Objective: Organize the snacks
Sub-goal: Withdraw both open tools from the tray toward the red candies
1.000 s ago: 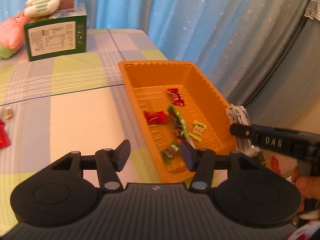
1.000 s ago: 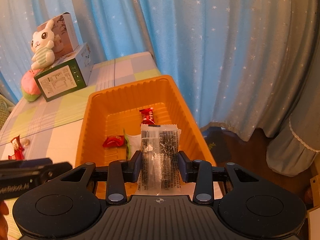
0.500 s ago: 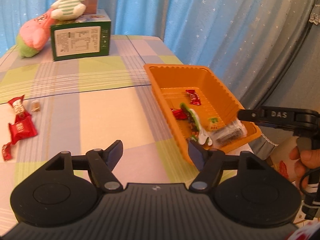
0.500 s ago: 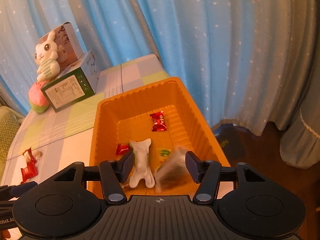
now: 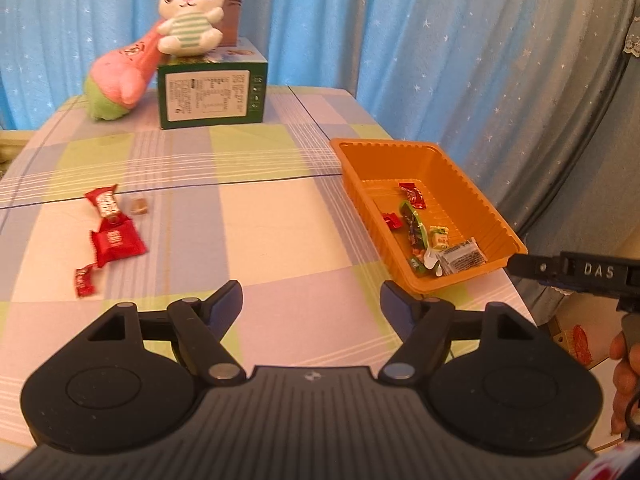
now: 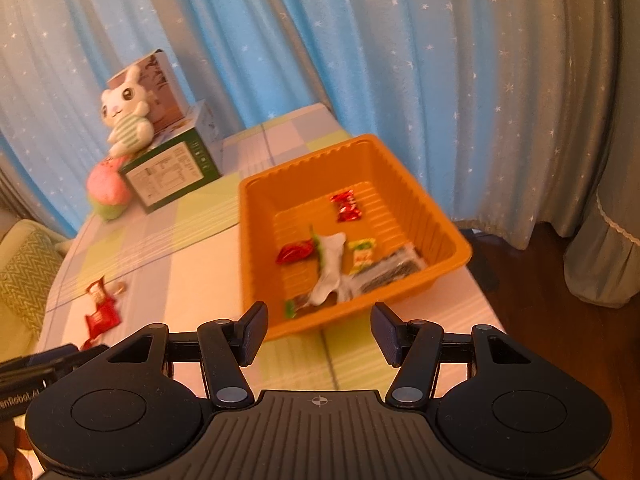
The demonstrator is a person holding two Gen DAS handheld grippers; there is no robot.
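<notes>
The left gripper (image 5: pixel 311 298) hangs over the checked tabletop (image 5: pixel 260 220); its jaws have just been opening and stand wide apart with nothing between them. The right gripper (image 6: pixel 319 334) sits just short of the near rim of the orange tray (image 6: pixel 448 224), its jaws parted and empty after opening within the last second.

The tray stands at the tabletop's right edge and holds 6 snacks: 2 red-wrapped candies (image 6: pixel 346 206), 1 long green-edged packet (image 5: pixel 412 226), 1 small yellow-green candy (image 6: pixel 362 254), 1 white bone-shaped piece (image 6: pixel 330 270) and 1 clear packet of dark seaweed (image 5: pixel 462 257) lying against the near right corner.

On the left of the tabletop, well apart from the tray, lie 4 loose snacks: 1 red wafer bar (image 5: pixel 103 202), 1 larger red packet (image 5: pixel 116 244), 1 small red candy (image 5: pixel 84 280) and 1 small brown cube (image 5: pixel 139 206).

At the far edge stands 1 green box (image 5: pixel 212 98) with 1 white plush rabbit (image 5: pixel 191 18) seated on it and 1 pink-and-green plush toy (image 5: pixel 120 80) leaning beside it.
</notes>
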